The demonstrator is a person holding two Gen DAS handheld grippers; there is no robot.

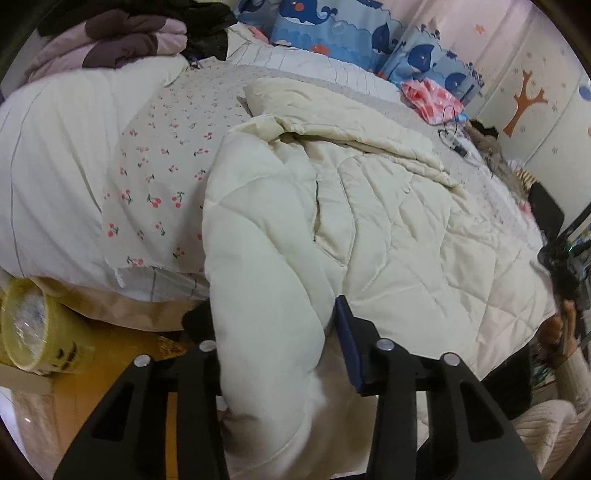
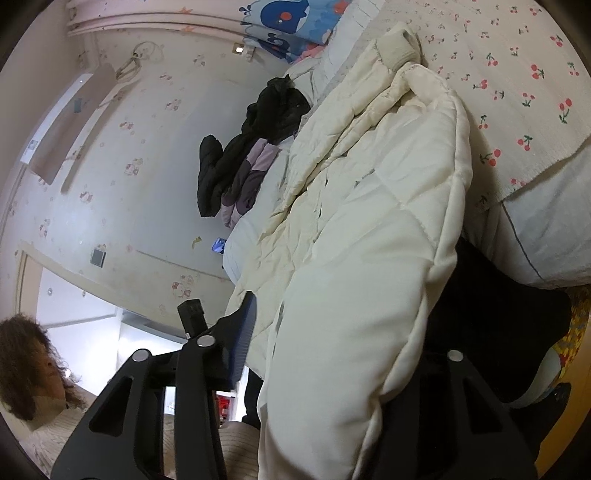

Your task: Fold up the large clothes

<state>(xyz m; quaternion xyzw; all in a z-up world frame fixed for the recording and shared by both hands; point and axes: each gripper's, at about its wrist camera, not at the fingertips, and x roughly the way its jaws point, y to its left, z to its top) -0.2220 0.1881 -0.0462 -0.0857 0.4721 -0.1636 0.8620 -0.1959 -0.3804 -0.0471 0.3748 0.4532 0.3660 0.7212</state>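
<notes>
2 tongs: both of mine are on the same cream quilted puffer jacket (image 1: 362,206), which lies spread on the bed (image 1: 55,155) with its near end hanging over the edge toward me.
Jacket place: over the cherry-print sheet (image 1: 166,147); in the left wrist view it fills the picture from centre to 4 o'clock, and its rolled near edge drops to 6 o'clock.
Handling: I judge it light, thick and springy. It is soft all through, so it will sag wherever I do not carry it. The shell looks smooth and may slide through a shallow pinch.
Where to grip: deep on the padded rolled edge, past the seam, 1 tong at each end, not on a single thin layer.
Left gripper (image 1: 275,343): a fat roll of jacket sits between the jaws. The blue pad (image 1: 347,343) at 5 o'clock lies against it; the other finger is mostly hidden. I read it as clenched on the jacket.
Right gripper (image 2: 332,354): jacket bulk fills the gap and hides the right finger. The blue pad (image 2: 243,336) at 7 o'clock touches the fabric, so I read it as clamped on the jacket.
Left hand pose: pitched steeply down toward the bed edge.
Right hand pose: shallower, rolled, looking along the jacket toward the whale-print pillows (image 2: 295,22) at 12 o'clock.
Risk: padding may spring out of either pinch.
</notes>
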